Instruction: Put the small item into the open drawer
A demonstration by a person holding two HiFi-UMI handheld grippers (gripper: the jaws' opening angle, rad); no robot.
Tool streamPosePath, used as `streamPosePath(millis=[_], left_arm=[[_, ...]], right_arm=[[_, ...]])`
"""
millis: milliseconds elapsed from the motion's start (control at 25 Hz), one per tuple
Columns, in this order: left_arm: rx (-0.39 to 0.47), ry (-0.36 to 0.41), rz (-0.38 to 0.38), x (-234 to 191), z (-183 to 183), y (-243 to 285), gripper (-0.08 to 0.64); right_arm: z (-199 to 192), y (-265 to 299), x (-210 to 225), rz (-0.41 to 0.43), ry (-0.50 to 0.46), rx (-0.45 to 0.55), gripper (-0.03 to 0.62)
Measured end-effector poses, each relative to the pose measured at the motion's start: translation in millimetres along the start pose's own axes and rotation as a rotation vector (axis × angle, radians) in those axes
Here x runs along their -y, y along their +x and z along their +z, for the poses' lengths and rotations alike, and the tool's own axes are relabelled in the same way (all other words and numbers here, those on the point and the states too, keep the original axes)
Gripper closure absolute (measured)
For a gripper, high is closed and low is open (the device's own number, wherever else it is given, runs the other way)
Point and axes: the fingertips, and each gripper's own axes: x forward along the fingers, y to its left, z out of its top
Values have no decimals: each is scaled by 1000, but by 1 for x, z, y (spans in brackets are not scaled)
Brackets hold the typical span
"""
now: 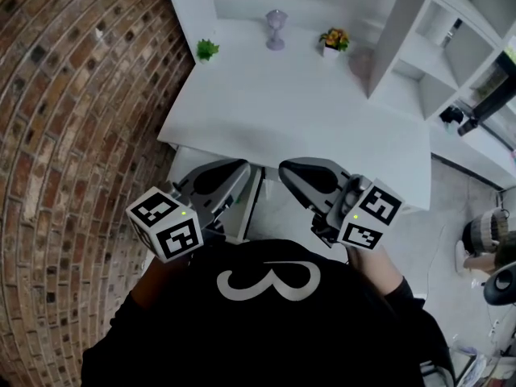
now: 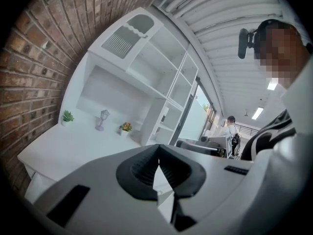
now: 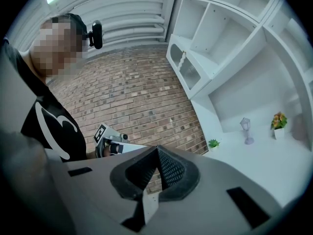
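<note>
Three small items stand at the back of the white desk [image 1: 298, 111]: a green plant [image 1: 207, 49], a lavender lantern figure [image 1: 276, 29] and a pot of orange flowers [image 1: 334, 40]. They also show far off in the left gripper view: plant [image 2: 67, 116], lantern [image 2: 102, 119], flowers [image 2: 126, 128]. My left gripper [image 1: 242, 169] and right gripper [image 1: 284, 168] hang side by side at the desk's near edge, close to my chest. Both are shut with nothing between the jaws, seen up close as the left gripper [image 2: 159, 161] and the right gripper [image 3: 157, 151]. I cannot make out an open drawer.
A white hutch with open shelves [image 1: 419, 47] rises at the desk's back and right. A brick wall [image 1: 72, 135] runs along the left. A white panel [image 1: 251, 204] stands under the desk between the grippers. Another person [image 2: 230, 126] is far off.
</note>
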Motion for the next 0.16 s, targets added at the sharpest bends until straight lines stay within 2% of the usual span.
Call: streamPosePath(millis=[160], left_arm=[[-5,0,-10,0,-2,4,557]], right_arm=[[-1,-1,3,-2,7,1,584]])
